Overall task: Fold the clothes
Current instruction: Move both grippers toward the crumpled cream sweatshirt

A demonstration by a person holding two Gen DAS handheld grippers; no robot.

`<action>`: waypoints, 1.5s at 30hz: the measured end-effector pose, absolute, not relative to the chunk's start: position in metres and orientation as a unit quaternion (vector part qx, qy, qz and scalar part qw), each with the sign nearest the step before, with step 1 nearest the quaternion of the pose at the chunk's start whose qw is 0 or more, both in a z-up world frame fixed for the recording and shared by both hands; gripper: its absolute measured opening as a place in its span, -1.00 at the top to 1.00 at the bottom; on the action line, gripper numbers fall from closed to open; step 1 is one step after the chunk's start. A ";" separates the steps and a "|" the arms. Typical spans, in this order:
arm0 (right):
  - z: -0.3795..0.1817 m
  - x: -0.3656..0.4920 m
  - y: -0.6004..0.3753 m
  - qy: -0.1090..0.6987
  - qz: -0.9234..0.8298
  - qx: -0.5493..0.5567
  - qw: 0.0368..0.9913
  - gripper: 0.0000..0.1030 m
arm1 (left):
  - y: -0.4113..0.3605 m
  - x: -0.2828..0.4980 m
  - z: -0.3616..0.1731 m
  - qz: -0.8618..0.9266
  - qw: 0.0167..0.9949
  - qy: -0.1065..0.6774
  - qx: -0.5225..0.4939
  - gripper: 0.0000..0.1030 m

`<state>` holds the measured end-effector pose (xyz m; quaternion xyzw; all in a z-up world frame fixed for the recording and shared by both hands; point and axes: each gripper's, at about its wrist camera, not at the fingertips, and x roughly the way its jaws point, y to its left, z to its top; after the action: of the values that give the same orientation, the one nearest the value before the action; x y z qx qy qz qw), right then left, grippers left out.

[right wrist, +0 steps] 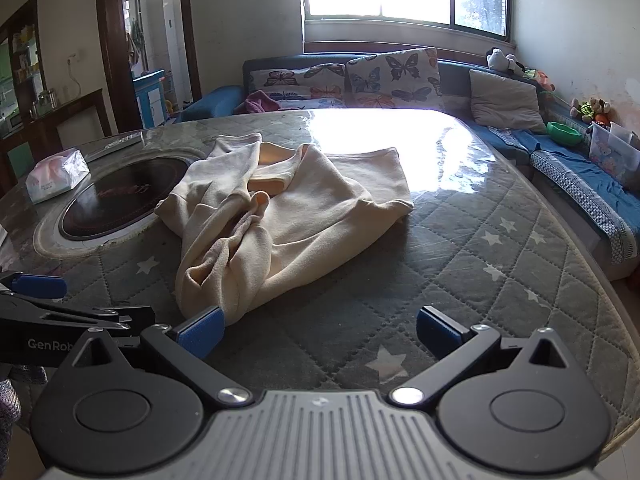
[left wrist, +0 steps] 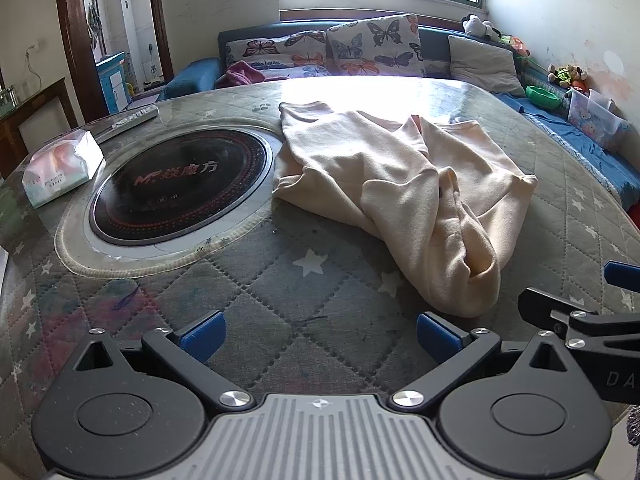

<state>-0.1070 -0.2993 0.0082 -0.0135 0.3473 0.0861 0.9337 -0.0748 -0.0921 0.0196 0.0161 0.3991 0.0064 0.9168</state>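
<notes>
Both your grippers are hanging just off the near edge of the tabletop with nothing in them: the left gripper has its jaws wide apart over bare quilted cover, and the right gripper is spread just as wide, its left blue pad right at the closest tip of the cream sweatshirt; can't tell if it's actually touching. The sweatshirt lies rumpled around the middle of the tabletop, one side lapping over the rim of the built-in induction cooktop. A tissue pack sits by the left edge, with a remote control just behind it.
</notes>
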 end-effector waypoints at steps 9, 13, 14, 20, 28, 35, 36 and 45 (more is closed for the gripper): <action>0.009 -0.107 -0.300 0.347 0.085 -0.011 0.934 -1.00 | -0.094 -0.075 0.020 0.005 0.916 0.400 0.018 -1.00; 0.009 -0.107 -0.301 0.350 0.083 -0.008 0.933 -1.00 | -0.094 -0.075 0.020 0.006 0.916 0.401 0.019 -1.00; 0.009 -0.107 -0.301 0.349 0.083 -0.009 0.933 -1.00 | -0.094 -0.075 0.020 0.006 0.916 0.401 0.019 -1.00; 0.009 -0.107 -0.300 0.348 0.084 -0.011 0.934 -1.00 | -0.094 -0.074 0.019 0.006 0.915 0.402 0.018 -1.00; 0.009 -0.106 -0.300 0.349 0.084 -0.011 0.933 -1.00 | -0.093 -0.073 0.018 0.006 0.915 0.404 0.019 -1.00; 0.009 -0.104 -0.300 0.349 0.083 -0.009 0.933 -1.00 | -0.093 -0.071 0.019 0.007 0.914 0.404 0.019 -1.00; 0.009 -0.104 -0.300 0.350 0.083 -0.009 0.933 -1.00 | -0.093 -0.071 0.019 0.007 0.914 0.404 0.019 -1.00; 0.011 -0.102 -0.300 0.350 0.082 -0.008 0.933 -1.00 | -0.093 -0.068 0.020 0.007 0.914 0.406 0.020 -1.00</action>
<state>-0.1025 -0.2997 0.0111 -0.0078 0.3496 0.0821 0.9333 -0.0675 -0.0931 0.0198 0.0201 0.4056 0.0071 0.9138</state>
